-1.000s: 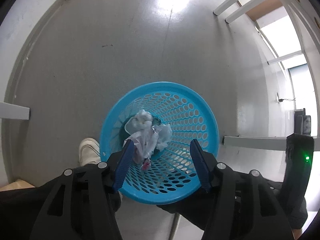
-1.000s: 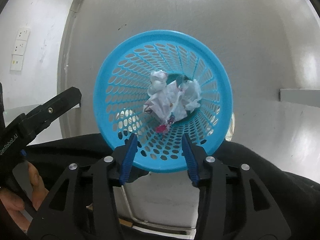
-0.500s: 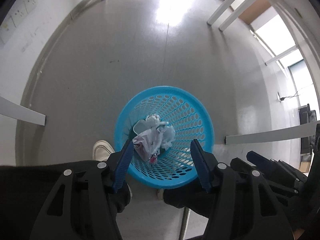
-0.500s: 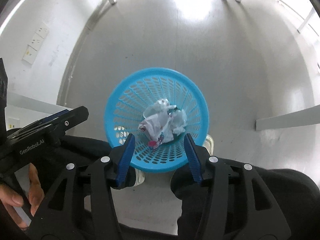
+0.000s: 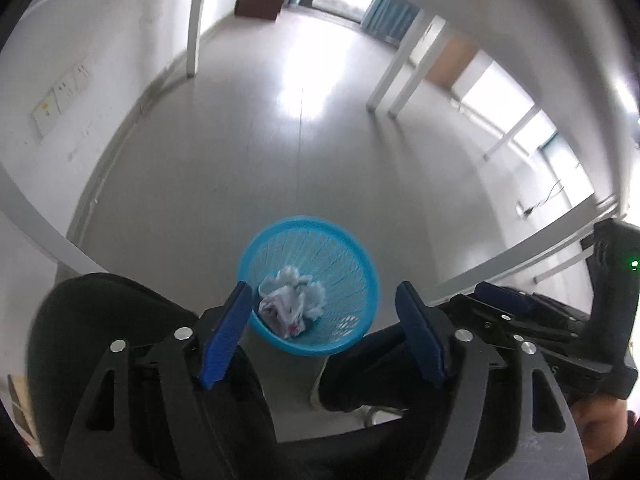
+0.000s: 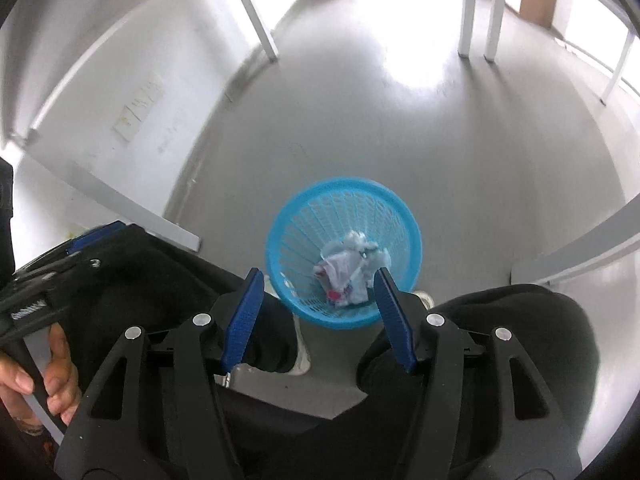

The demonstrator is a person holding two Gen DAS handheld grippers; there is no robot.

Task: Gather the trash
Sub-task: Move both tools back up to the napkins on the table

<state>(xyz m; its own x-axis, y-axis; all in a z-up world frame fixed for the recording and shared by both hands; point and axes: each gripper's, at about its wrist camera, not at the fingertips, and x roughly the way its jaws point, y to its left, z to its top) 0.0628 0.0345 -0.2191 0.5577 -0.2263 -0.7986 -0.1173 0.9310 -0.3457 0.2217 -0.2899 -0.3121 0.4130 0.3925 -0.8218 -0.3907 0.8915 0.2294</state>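
Note:
A blue mesh waste basket (image 5: 344, 256) stands on the grey floor between the person's feet. It also shows in the right wrist view (image 6: 320, 220). Crumpled white paper and plastic trash (image 5: 292, 304) lies in its bottom, and appears in the right wrist view (image 6: 348, 268) too. My left gripper (image 5: 326, 332) is open and empty, high above the basket. My right gripper (image 6: 318, 316) is open and empty, also well above it. The right gripper (image 5: 540, 320) appears at the right edge of the left wrist view.
White table legs (image 5: 194, 20) (image 6: 476, 12) stand on the shiny grey floor (image 5: 300, 140). A white wall with sockets (image 6: 138, 108) runs along the left. The person's black-clad legs (image 6: 160, 280) and white shoes (image 6: 300, 356) flank the basket.
Both grippers have risen away from the basket, which now looks much smaller and lower in both views. More of the room and table legs has come into view. Jaws stay open.

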